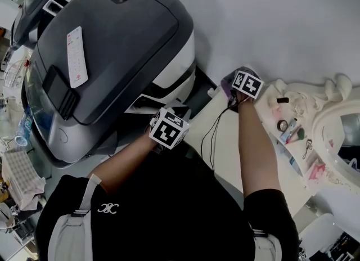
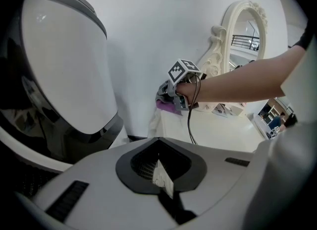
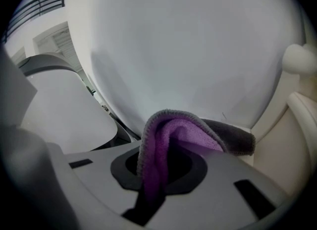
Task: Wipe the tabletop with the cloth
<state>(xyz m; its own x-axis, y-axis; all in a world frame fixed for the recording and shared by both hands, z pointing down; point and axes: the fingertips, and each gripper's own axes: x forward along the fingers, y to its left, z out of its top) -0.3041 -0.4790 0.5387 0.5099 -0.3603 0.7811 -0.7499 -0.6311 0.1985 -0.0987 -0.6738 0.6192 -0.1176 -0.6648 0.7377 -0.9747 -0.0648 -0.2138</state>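
Grey machine (image 1: pixel 112 40), big, dark top over white sides, sits left of and beyond the left gripper. A white remote (image 1: pixel 76 53) lies flat on its lid, well to the left of both grippers.

Left gripper (image 2: pixel 163 180): jaws closed together, nothing gripped. A thin pale sliver shows at the seam; can't tell if it is part of the gripper. It is held in the air beside the machine's white side panel, touching neither the table nor the cloth. It points toward the right gripper, which is off to its right and further forward.

Right gripper (image 3: pixel 156 179): jaws clamped on the cloth (image 3: pixel 168 140), which is purple inside with a grey edge and back. The cloth is folded into a hump that rises out between the jaws and flops over to the right ahead of them. A black cable runs back from this gripper along the forearm.

In the left gripper view the purple cloth hangs under the right gripper's tip. It sits at the near-left corner of the tabletop (image 2: pixel 223 132) and looks to be touching the surface, close to the wall (image 3: pixel 188 45). The wall is plain white and directly ahead of the right gripper.

The tabletop is cream and spreads to the right of and behind the right gripper.

Right of the right gripper stands an ornate cream mirror (image 2: pixel 247 35), upright at the table's far side. A scatter of small items (image 1: pixel 289 130) lies on the tabletop near the mirror base, apart from the cloth; they are too small to identify.
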